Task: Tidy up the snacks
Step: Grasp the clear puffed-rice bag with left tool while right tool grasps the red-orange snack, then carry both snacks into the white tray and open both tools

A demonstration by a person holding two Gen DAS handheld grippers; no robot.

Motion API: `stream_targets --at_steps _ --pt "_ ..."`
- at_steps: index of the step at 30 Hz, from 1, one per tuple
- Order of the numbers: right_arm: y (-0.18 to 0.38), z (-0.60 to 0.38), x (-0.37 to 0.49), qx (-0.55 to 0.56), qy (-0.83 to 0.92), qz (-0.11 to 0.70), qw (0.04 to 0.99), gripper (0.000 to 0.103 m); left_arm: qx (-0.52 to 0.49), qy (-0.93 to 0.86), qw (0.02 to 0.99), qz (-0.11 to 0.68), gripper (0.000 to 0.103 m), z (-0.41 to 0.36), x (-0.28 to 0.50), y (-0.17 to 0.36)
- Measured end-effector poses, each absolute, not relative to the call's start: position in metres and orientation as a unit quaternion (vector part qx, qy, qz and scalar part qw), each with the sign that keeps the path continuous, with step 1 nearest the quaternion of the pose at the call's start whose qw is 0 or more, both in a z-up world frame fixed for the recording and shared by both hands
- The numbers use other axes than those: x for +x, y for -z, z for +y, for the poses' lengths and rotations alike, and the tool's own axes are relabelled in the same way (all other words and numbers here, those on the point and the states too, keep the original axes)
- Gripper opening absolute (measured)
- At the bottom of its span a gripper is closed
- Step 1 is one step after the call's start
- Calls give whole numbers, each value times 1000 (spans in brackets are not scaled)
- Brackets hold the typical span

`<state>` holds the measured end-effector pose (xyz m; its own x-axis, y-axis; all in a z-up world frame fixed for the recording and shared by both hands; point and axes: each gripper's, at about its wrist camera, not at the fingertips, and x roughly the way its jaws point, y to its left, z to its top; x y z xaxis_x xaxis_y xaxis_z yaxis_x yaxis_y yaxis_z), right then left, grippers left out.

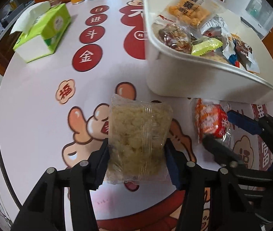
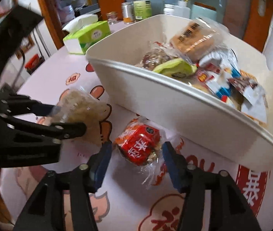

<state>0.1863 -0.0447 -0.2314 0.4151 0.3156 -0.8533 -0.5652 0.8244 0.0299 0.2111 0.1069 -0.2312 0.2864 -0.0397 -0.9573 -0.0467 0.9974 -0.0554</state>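
Two wrapped snacks lie on the bench near the white plastic bin (image 1: 176,80). Left claw (image 1: 136,161) is clenched on the clear-wrapped pale rice cake (image 1: 138,132); right claw (image 2: 136,157) is released, straddling the red-and-orange wrapped snack (image 2: 139,144). Pick-up step; next, lift each over the rim and drop it in.

Snacks (image 1: 192,36) in bin (image 1: 184,79)

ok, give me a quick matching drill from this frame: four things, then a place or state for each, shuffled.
Things:
1. rice cake pack
2. red snack pack
3. tissue box
4. green packet

Places/states:
A. inside the white bin
B. between the left gripper fingers
C. far side of the table, paper sticking out
D. on the table between the right gripper fingers, untouched

Pairs: 1-B, 2-D, 3-C, 4-A
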Motion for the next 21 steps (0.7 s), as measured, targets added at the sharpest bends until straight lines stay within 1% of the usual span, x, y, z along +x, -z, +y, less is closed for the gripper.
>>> stream_targets --at_steps 2,4,6,7,9,10,11,17,21 --pt "237 -36 187 -147 -257 468 833 68 -41 -7 802 596 52 111 207 230" --pt "243 -28 188 -161 -244 467 835 72 -50 -10 802 596 52 116 205 228" --pt "247 -21 189 -176 -229 464 837 74 -56 -14 801 596 52 125 203 227" --pt "248 -20 189 -183 -222 459 841 73 -57 -15 801 596 52 126 203 227" --pt "248 -21 190 -176 -217 457 845 68 -59 -17 802 594 52 130 199 224" --pt "247 -22 190 -174 -218 455 846 60 -58 -18 803 593 52 124 198 226" --pt "246 -23 190 -173 -223 459 842 57 -58 -17 804 592 52 125 198 224" --pt "224 -43 176 -152 -239 469 837 55 -52 -8 814 579 52 105 187 199" --pt "191 -67 161 -126 -243 454 848 55 -45 1 822 567 52 87 177 181"
